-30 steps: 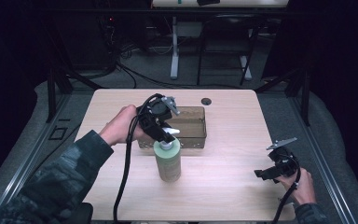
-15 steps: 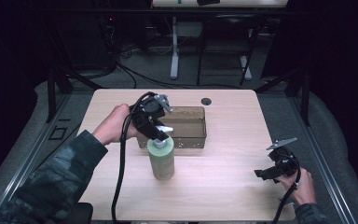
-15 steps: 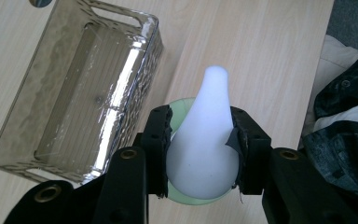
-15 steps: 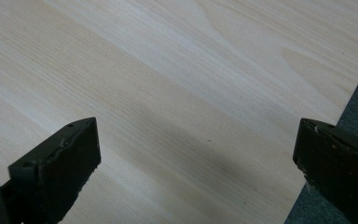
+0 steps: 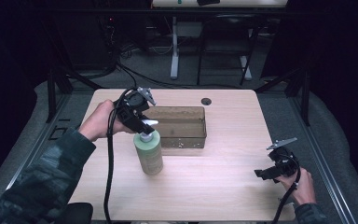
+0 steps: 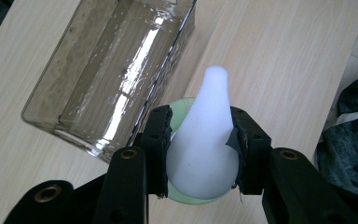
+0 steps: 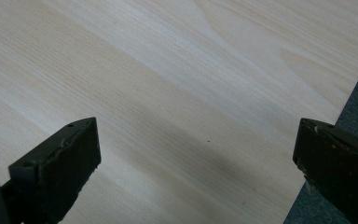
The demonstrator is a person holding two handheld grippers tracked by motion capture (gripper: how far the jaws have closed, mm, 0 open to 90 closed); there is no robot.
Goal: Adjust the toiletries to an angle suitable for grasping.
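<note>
A pale wooden desk stands in a dark room. The left tool is pinched on the white pump head of a green bottle, which is seen upright on the desk just beside a clear glass tray. The right tool is spread wide over bare wood, well apart. With only the smooth, tapered pump gripped, the bottle could slip, swing or knock the tray.
</note>
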